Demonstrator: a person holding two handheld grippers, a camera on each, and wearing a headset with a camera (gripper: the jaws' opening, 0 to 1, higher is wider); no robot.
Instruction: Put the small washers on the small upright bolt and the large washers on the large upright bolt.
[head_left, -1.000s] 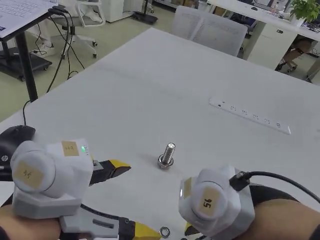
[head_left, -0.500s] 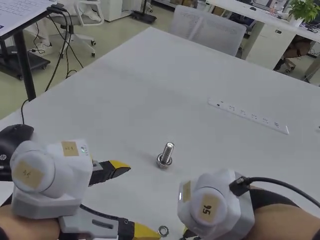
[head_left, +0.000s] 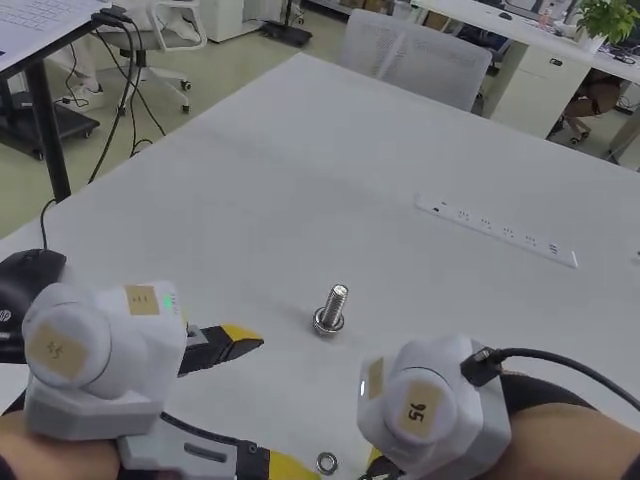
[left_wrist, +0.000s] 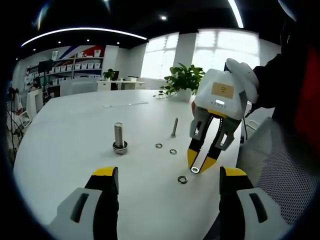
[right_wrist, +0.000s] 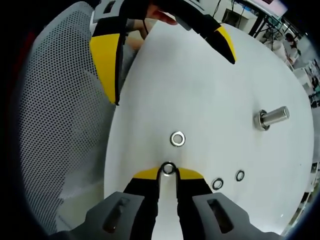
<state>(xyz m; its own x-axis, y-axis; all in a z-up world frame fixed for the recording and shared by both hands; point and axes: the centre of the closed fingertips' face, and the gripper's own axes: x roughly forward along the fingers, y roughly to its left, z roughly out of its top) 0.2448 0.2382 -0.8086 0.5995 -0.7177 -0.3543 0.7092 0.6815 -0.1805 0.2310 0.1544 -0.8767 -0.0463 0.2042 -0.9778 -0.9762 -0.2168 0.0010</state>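
Now the right gripper (right_wrist: 168, 173) is clamping a round silver metal washer (right_wrist: 168, 168) between its yellow tips, a second washer (right_wrist: 177, 138) lying just ahead.

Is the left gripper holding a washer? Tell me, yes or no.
No: in the left gripper view the left gripper has its jaws wide apart with nothing between them, while the right gripper pinches a washer.

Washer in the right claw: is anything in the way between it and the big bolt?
Nothing visible is. The right claw pinches the washer, and only bare table lies between it and the big bolt. Loose washers lie flat, off to the sides.
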